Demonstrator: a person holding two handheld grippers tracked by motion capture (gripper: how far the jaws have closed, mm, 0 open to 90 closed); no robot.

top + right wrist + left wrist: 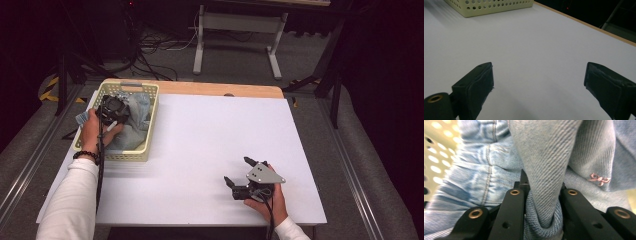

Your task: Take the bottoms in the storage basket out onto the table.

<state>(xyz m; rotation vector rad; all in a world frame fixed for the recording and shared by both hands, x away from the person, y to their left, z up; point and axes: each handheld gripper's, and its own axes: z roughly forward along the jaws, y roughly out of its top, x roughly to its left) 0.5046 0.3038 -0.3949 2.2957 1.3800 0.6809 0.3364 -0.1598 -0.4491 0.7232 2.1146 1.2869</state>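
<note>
The jeans [134,122] lie bunched in the pale yellow basket [150,134] at the upper left of the high view, one bit hanging over its far left rim. In the left gripper view a thick fold of denim [546,185] stands pinched between the two black jaws, so the left gripper [114,111] has closed on the cloth. The right gripper [239,175] rests at the lower right on the white tabletop [210,130], its jaws spread wide with nothing between them. My worry is the grip: it has only one fold, so lifting may let the heavy denim slide out. The cloth could also snag the holed wall and drag the light basket along.
</note>
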